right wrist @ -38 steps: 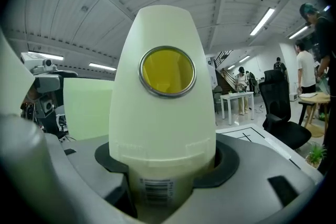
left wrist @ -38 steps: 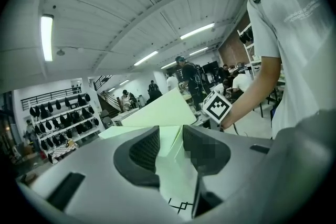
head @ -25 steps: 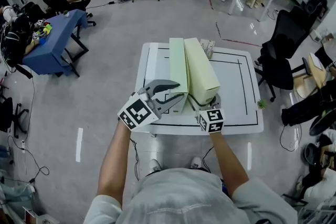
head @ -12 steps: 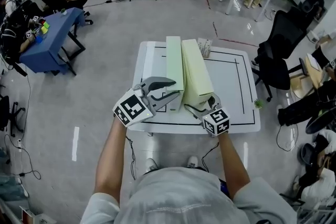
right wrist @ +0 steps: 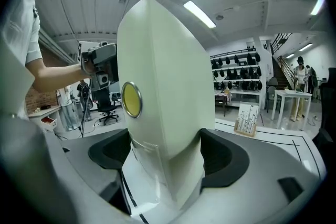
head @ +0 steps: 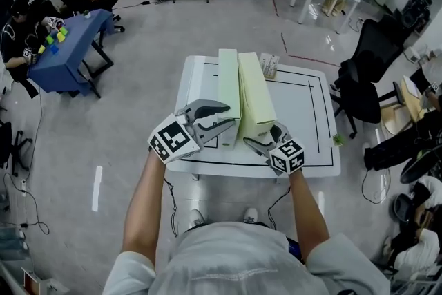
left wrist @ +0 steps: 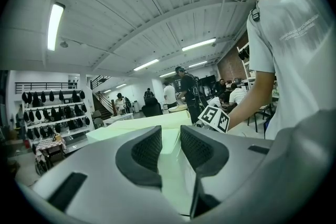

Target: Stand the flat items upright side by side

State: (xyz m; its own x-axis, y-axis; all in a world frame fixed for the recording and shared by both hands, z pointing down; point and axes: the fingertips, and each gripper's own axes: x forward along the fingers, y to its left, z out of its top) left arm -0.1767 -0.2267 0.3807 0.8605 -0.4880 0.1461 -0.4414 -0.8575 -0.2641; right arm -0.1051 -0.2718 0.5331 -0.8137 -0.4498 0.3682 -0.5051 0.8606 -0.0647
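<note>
The fingers of your left gripper (head: 226,117) clamp the left binder (head: 228,79). Those of your right gripper (head: 264,137) have just been opening and now straddle the right binder (head: 254,90). Both binders stand upright, side by side, on the bench (head: 304,114).

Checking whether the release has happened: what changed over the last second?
The right binder settled: its near end came in from the right and now stands close alongside the left binder. The right gripper's jaws have just been opening, with that binder's spine between them. The left gripper stayed clamped on the left binder, which did not shift on the table.
</note>
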